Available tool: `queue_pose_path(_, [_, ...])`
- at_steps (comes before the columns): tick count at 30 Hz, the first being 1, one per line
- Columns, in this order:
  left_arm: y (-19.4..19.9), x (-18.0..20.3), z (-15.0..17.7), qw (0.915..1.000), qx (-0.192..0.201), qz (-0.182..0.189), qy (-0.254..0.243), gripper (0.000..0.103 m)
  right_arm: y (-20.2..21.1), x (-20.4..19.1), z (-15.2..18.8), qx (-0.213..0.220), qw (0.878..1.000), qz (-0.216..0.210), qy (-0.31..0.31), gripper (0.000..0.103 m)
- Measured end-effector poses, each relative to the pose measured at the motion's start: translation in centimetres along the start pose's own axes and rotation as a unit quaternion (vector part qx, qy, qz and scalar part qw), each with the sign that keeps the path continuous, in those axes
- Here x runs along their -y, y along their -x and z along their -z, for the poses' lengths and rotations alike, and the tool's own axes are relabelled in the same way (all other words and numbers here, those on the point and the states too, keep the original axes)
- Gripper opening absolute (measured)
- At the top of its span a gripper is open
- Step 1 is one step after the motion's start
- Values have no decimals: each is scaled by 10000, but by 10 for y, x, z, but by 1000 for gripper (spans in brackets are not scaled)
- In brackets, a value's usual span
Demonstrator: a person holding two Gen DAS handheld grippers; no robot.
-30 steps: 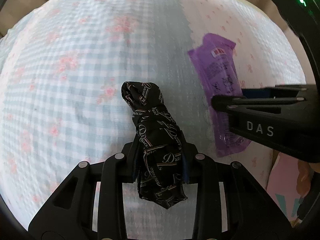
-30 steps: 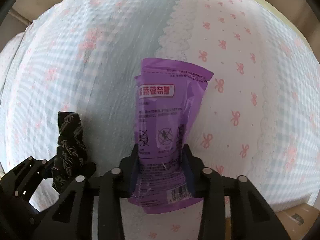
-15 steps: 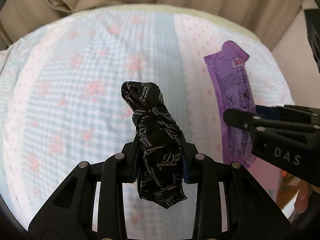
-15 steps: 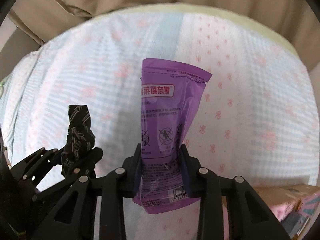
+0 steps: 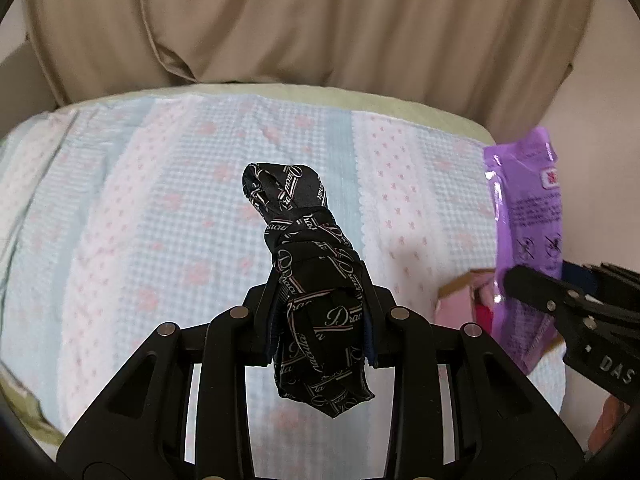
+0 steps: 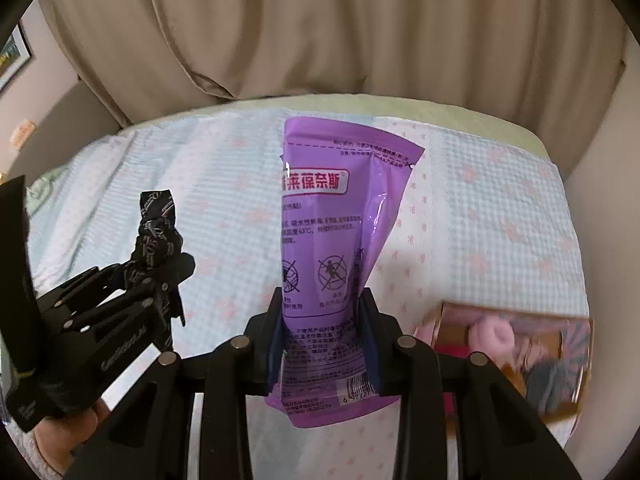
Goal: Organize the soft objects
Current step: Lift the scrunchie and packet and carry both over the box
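The knotted black fabric tie, printed with white cursive script, is pinched in the left gripper, long axis pointing away over the pastel checked bedspread. The right gripper, marked "DAS", clamps an upright purple plastic packet with Chinese lettering.

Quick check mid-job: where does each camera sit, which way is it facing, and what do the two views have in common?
Left wrist: on the left tool, angled down at the bed; it is shut on the black scarf.
Right wrist: on the right tool, angled down likewise, shut on the purple pouch; a hand shows.
Shared: bed, curtain, box, both items.
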State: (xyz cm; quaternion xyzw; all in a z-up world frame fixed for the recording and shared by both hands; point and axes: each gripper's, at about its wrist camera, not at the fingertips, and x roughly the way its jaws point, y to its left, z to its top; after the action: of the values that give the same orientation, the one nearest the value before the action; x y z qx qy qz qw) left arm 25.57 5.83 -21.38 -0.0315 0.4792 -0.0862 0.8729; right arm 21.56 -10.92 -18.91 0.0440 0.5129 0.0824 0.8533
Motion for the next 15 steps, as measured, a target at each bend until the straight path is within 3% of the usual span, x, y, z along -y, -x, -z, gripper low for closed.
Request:
queue_pose_path(9, [88, 21, 43, 9999, -48, -45, -88, 28, 71, 0, 65, 26, 9999, -161, -14, 31])
queue_pose_path(15, [111, 58, 67, 9999, -66, -56, -56, 28, 105, 25, 90, 182, 9996, -209, 24, 31])
